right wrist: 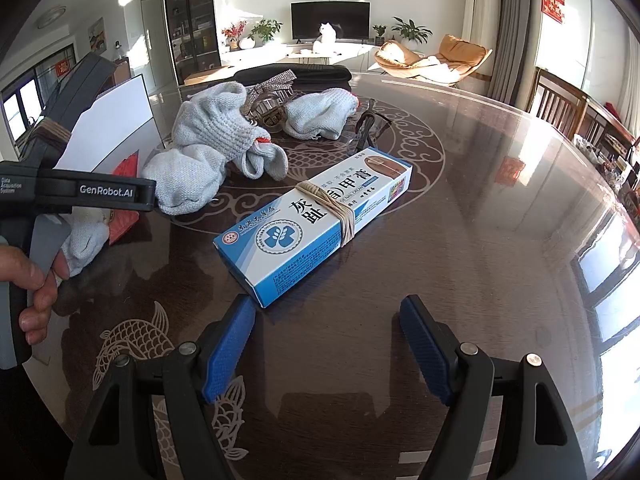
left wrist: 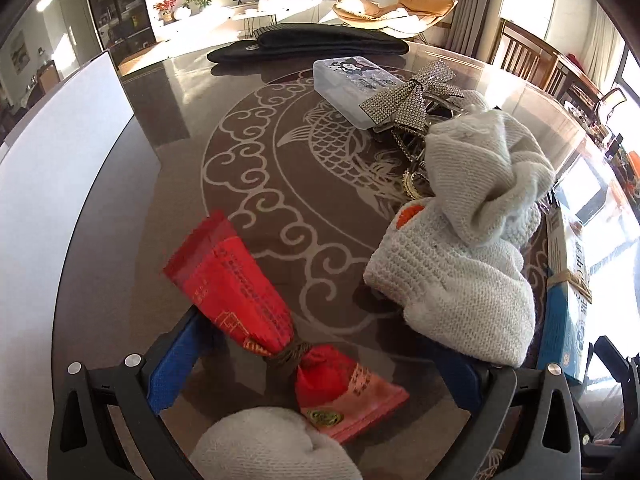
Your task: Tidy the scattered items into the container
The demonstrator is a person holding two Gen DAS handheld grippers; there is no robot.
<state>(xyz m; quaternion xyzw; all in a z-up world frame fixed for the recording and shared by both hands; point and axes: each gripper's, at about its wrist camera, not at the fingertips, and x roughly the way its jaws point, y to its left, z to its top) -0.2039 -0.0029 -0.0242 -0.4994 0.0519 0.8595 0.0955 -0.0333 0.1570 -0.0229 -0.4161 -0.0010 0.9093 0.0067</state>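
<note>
The white container (left wrist: 60,184) stands at the left edge of the round table (left wrist: 248,132), showing only its pale outer wall, so what it holds cannot be told. A clear plastic case (left wrist: 352,80) with a cartoon print lies closed farther back, its contents unreadable; a glittery bow clip (left wrist: 404,98) rests against its near end. One red pouch (left wrist: 240,284), tied at the neck with cord, lies between the spread jaws of the left gripper (left wrist: 316,356), the blue left finger (left wrist: 172,368) just beside it without clamping it. Three grey-white knitted gloves can be counted in the right wrist view: one bunched large one (right wrist: 216,144), one smaller (right wrist: 320,114) behind it, one (right wrist: 86,240) by the hand (right wrist: 32,280) holding the left tool. One blue-and-white cream box (right wrist: 316,216), banded with rubber, lies just ahead of the right gripper (right wrist: 326,320), whose jaws stand apart and empty.
</note>
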